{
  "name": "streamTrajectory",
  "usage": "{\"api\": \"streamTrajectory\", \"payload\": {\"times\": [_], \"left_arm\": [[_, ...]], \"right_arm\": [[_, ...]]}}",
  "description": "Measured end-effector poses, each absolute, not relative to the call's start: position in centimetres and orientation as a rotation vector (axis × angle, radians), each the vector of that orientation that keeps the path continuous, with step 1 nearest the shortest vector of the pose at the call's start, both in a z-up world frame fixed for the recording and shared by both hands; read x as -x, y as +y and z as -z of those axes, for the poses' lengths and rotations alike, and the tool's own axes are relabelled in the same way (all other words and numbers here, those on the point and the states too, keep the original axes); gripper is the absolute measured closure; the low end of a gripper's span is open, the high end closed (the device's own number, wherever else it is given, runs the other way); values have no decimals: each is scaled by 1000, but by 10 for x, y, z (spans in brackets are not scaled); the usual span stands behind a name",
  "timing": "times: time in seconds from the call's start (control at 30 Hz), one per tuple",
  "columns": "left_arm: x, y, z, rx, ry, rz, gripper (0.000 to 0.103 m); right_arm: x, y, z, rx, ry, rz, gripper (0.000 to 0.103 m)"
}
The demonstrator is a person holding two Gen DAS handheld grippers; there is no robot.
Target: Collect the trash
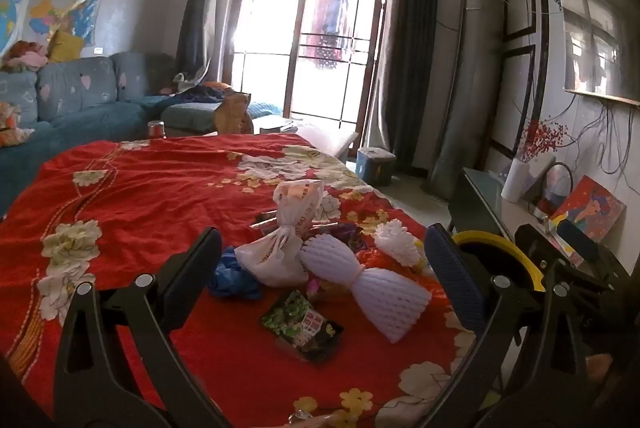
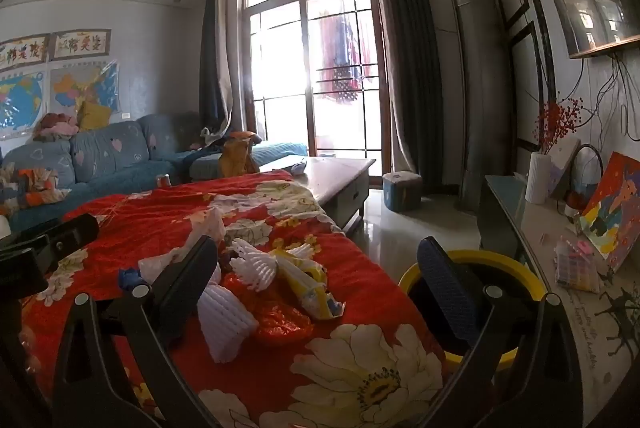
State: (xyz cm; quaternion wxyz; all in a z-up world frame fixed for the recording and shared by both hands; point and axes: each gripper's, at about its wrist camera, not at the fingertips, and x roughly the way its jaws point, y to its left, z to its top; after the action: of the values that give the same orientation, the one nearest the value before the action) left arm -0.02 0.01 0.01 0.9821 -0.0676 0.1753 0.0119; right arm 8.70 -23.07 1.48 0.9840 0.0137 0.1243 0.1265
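Trash lies heaped on the red cloth, bin just beside its right edge. I hold both grippers, left and right, spread wide and empty. Nothing collected yet; next I'd close on the foam net.

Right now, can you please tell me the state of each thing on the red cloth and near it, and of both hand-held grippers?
Left hand-held gripper: open, holding nothing.
Right hand-held gripper: open, holding nothing.
White plastic bag: knotted shut, lying on the cloth.
Foam fruit net: pinched at its middle, lying flat.
Green snack wrapper: crumpled, lying flat.
Blue glove: crumpled.
Yellow bin: open, upright beside the table.
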Motion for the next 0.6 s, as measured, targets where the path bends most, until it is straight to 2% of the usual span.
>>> {"api": "streamTrajectory", "payload": {"times": [0.6], "left_arm": [[-1, -3, 0, 127, 341, -21, 10]], "right_arm": [[-89, -230, -15, -21, 254, -253, 6]]}}
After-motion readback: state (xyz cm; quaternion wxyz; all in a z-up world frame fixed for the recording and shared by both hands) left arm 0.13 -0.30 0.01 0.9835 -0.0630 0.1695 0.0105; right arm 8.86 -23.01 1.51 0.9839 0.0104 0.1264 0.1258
